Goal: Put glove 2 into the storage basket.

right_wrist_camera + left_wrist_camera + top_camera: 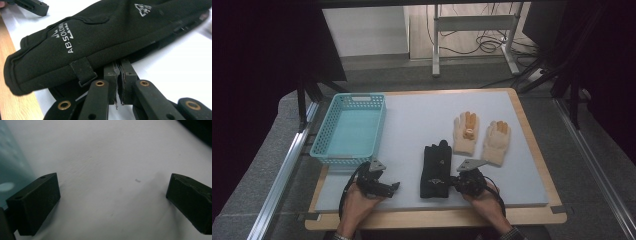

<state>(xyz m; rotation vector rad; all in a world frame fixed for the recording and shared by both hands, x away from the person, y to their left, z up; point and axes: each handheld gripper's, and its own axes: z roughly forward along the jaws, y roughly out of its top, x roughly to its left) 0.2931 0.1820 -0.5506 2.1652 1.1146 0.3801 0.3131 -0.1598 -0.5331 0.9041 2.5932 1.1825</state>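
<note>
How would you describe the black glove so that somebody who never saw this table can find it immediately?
Start from the pale mat covering the wooden table, with the turquoise basket at its left. The black glove lies near the front edge, at the right gripper, just left of two cream gloves. It alone is black, with white lettering near its cuff.

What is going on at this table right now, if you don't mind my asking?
A person is working with a hand-held gripper in each hand. The right gripper is at the edge of the black gloves, near the cuff; in the right gripper view its jaws are pressed together against that edge, though whether they pinch fabric is unclear. The left gripper rests open over the bare white mat, holding nothing. A pair of cream gloves lies beyond, and the teal basket sits empty at the left.
</note>
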